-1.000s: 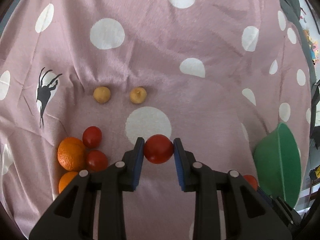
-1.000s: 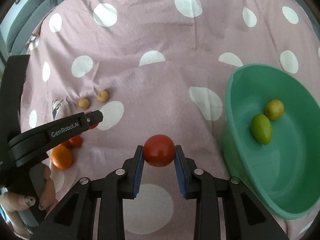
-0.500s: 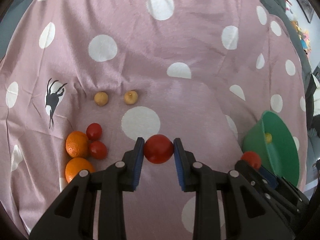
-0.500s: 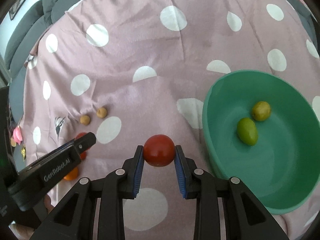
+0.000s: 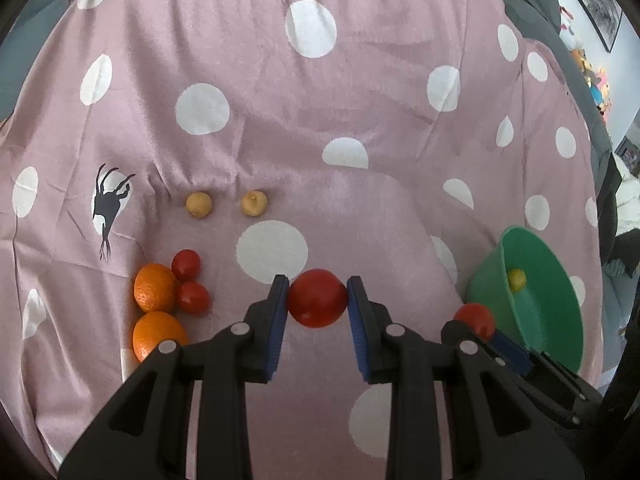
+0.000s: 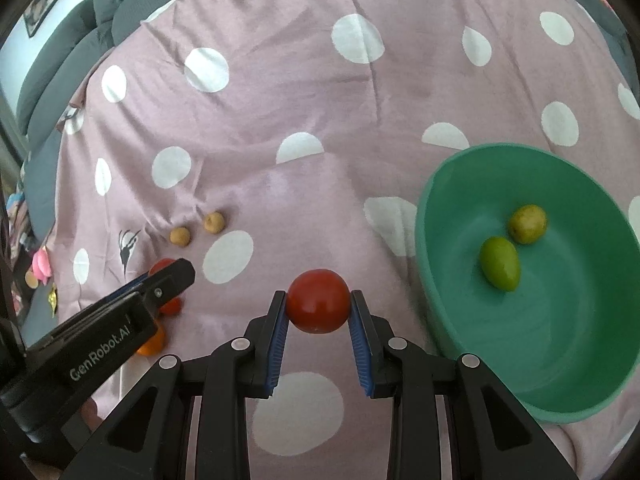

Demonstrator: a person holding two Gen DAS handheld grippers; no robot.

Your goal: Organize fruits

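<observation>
My left gripper (image 5: 317, 298) is shut on a red tomato (image 5: 317, 303), held above the spotted pink cloth. My right gripper (image 6: 319, 301) is shut on a second red tomato (image 6: 319, 301), just left of the green bowl (image 6: 568, 360). A green fruit (image 6: 500, 263) and a yellowish fruit (image 6: 527, 223) lie in that bowl. In the left wrist view the right gripper's tomato (image 5: 475, 319) shows beside the bowl (image 5: 556, 320). On the cloth at the left lie two oranges (image 5: 154, 287), two small tomatoes (image 5: 186, 263) and two small tan fruits (image 5: 199, 205).
The pink polka-dot cloth (image 5: 320, 120) covers the whole surface, with grey cushions (image 6: 60, 64) along its far edge. The left gripper's black body (image 6: 120, 320) reaches into the right wrist view at lower left, over the fruit pile.
The left gripper has risen and drawn back with its tomato, so more of the cloth and the bowl shows. The right gripper has barely moved; the bowl has slid slightly left in its view.
</observation>
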